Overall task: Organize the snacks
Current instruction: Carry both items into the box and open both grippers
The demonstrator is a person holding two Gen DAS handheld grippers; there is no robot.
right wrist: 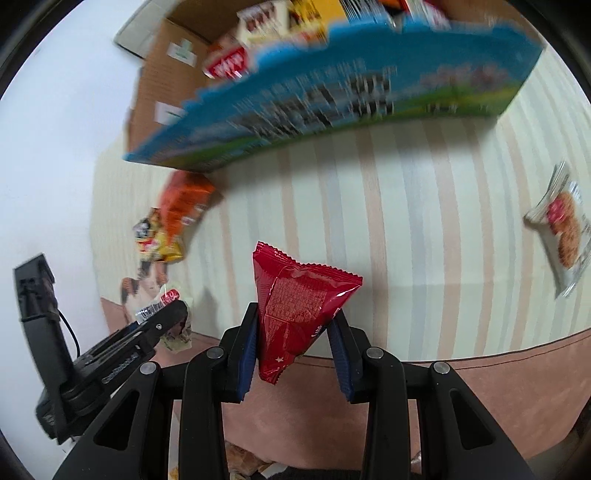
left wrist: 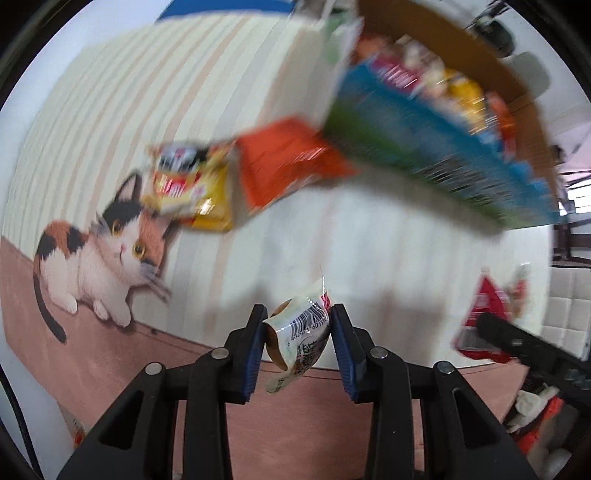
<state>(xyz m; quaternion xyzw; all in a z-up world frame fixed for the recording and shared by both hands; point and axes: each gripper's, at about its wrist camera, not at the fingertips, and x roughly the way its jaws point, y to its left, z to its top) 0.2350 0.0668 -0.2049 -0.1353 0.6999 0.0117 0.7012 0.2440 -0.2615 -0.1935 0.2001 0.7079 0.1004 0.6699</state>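
The fingers [left wrist: 338, 332] of the left gripper [left wrist: 298, 325] pinch a small white packet [left wrist: 299, 334], held up above the mat [left wrist: 92, 110]. A barcode with partly legible digits shows on its crumpled wrapper; the other print is too small to read. In the right wrist view this gripper sits low at the left, pointing the same way as the right one.

The right gripper [right wrist: 295, 325] holds a red packet [right wrist: 295, 306] by its lower end between blue-padded fingers [right wrist: 248, 343], the crimped top edge pointing up and left. Fine white print covers its back, unreadable, with a small white star near the bottom.

Below both lies a striped cream mat with a pink border and a printed calico cat [left wrist: 99, 254]. Further out on the mat lie a yellow bag [left wrist: 192, 188] and, just beside it, an orange bag [left wrist: 288, 162]; their lettering is blurred. At the right edge of the right wrist view a clear cookie pack [right wrist: 565, 229] lies well apart.

Farthest stands a blue box [right wrist: 332, 96] with a green strip and blurred dark graphics along its side, filled with assorted snacks [right wrist: 258, 22]. Beside it is a brown carton [right wrist: 162, 70] bearing white labels.
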